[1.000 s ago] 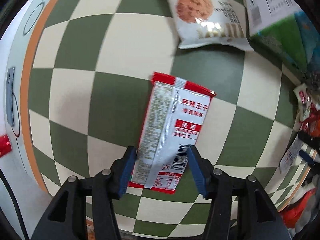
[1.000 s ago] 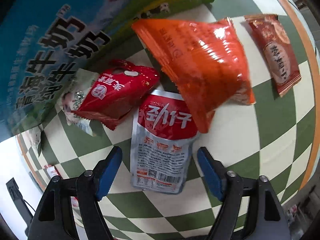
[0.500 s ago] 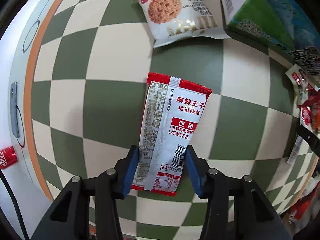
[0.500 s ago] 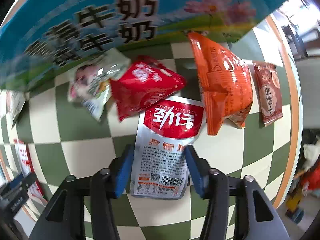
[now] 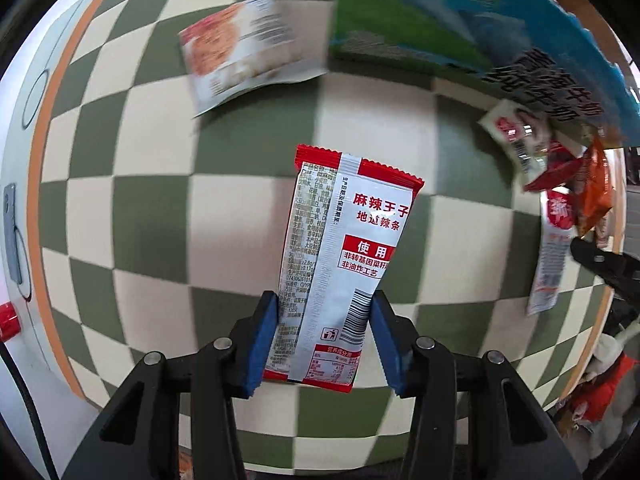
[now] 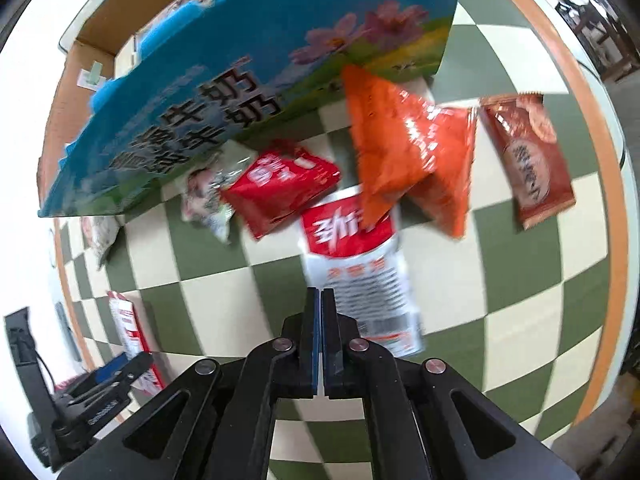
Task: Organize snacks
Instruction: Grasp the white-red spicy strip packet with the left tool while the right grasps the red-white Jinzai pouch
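My left gripper is shut on the lower end of a red-and-silver spicy strip packet, held above the checkered tablecloth. My right gripper is fully shut, pads touching, with nothing visibly between them. A silver-and-red pouch lies just right of its fingertips, partly under an orange bag. A red packet and a pale packet lie by the blue milk carton box. The left gripper and its packet also show in the right wrist view.
A brown cookie packet lies to the right near the table's orange rim. A white cookie bag lies at the far left of the box. The box top is open.
My right gripper has closed completely and shifted left off the silver-and-red pouch while rising. My left gripper has tightened on the strip packet and lifted it, swinging toward the box.
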Demonstrator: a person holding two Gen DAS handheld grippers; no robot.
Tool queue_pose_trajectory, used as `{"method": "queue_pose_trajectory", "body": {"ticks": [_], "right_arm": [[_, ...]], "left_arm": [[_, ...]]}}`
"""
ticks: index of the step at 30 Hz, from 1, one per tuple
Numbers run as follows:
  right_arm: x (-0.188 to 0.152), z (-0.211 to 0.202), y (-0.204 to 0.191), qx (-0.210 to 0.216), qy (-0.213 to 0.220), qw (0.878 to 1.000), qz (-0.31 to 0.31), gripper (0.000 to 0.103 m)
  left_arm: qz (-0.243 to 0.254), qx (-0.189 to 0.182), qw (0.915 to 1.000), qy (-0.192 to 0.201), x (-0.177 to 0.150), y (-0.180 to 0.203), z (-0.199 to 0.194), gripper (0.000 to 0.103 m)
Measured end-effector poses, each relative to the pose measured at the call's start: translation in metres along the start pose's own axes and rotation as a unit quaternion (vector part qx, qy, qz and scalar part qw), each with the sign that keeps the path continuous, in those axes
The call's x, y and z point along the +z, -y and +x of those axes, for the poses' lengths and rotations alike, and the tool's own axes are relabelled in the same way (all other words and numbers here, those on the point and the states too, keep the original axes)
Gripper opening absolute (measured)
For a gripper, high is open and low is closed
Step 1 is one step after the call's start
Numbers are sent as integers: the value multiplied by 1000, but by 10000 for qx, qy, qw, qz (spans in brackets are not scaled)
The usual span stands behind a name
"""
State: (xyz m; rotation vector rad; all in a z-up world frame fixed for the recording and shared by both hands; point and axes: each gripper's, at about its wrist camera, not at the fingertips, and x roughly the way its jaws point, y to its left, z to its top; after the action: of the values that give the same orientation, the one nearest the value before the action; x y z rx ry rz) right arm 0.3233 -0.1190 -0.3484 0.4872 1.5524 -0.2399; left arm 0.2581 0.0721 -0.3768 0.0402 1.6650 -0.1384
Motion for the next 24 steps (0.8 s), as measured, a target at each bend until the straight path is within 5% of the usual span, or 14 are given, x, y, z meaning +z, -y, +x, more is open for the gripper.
{"method": "queue_pose_trajectory", "body": {"ticks": [1, 3, 5, 8, 11, 13, 14, 17, 24], "right_arm": [[4, 6, 2, -117, -102, 9999, -34, 13], [22, 16, 11, -191, -146, 9996, -139, 69], [26, 25, 12, -215, -265, 9991, -236, 86], [28, 43, 7, -551, -538, 9963, -392, 86], [23, 47, -5, -926, -312, 9925, -735, 86], [14, 47, -21, -1132, -35, 9883, -1025, 77], [11, 45, -26, -1167, 40, 9865, -1146, 63], [-2, 45, -39, -1444, 198, 9784, -1466, 54], [0, 20, 2, -877, 267, 9907, -1004, 33]], "left_arm": [[32, -29, 10000, 6, 3, 10, 0, 44], [88, -66, 9999, 18, 6, 20, 1, 44], [136, -90, 9999, 29, 12, 33, 1, 44], [219, -114, 9997, 15, 21, 51, 2, 44], [309, -82, 9995, 18, 33, 69, 4, 44], [346, -66, 9994, 6, 49, 89, -7, 44], [348, -62, 9994, -1, 47, 91, -7, 44], [334, -48, 9994, -38, 51, 95, -6, 44], [302, -105, 9995, -42, 51, 84, -13, 44]]}}
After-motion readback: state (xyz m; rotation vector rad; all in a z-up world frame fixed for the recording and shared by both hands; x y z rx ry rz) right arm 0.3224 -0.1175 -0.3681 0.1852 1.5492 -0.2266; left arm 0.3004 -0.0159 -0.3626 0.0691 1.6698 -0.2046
